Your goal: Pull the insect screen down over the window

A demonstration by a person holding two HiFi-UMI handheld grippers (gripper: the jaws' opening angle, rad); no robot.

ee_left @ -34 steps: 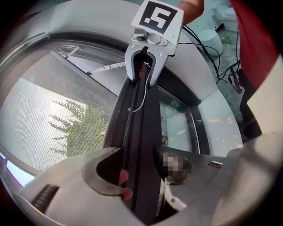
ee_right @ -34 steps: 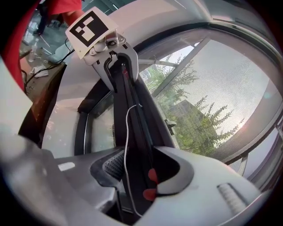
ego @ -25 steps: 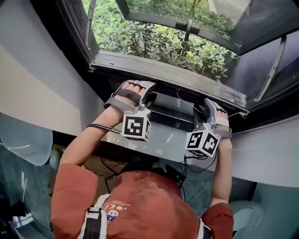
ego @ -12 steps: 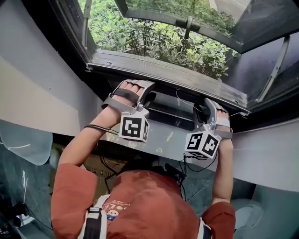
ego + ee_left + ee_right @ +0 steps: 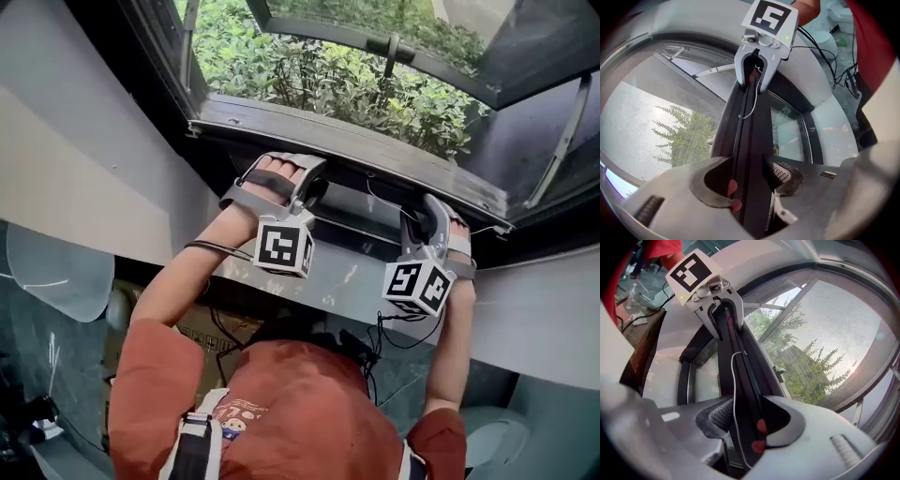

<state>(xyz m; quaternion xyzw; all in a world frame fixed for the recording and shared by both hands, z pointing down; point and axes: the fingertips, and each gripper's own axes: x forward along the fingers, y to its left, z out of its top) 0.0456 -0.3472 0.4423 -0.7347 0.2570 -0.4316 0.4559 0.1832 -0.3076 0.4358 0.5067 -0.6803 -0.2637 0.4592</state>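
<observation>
The insect screen's black bottom bar (image 5: 361, 225) lies low across the window opening, just inside the sill. My left gripper (image 5: 311, 187) and right gripper (image 5: 424, 214) each clamp it, about a hand's width apart. In the left gripper view the bar (image 5: 751, 136) runs up between the jaws of my left gripper (image 5: 747, 176) to the right gripper (image 5: 757, 70). In the right gripper view my right gripper (image 5: 743, 416) closes on the same bar (image 5: 740, 366), and the left gripper (image 5: 719, 310) holds its far end. Grey mesh (image 5: 825, 333) stretches above the bar.
A thin white cord (image 5: 733, 380) hangs along the bar. The metal sill (image 5: 328, 131) lies beyond the grippers, with green shrubs (image 5: 328, 75) outside. An open glass sash and its stay arm (image 5: 562, 131) stand at the right. Grey wall (image 5: 84, 159) flanks the left.
The head camera has shifted slightly, so the window sits a bit differently in view. Both grippers keep the same hold on the bar.
</observation>
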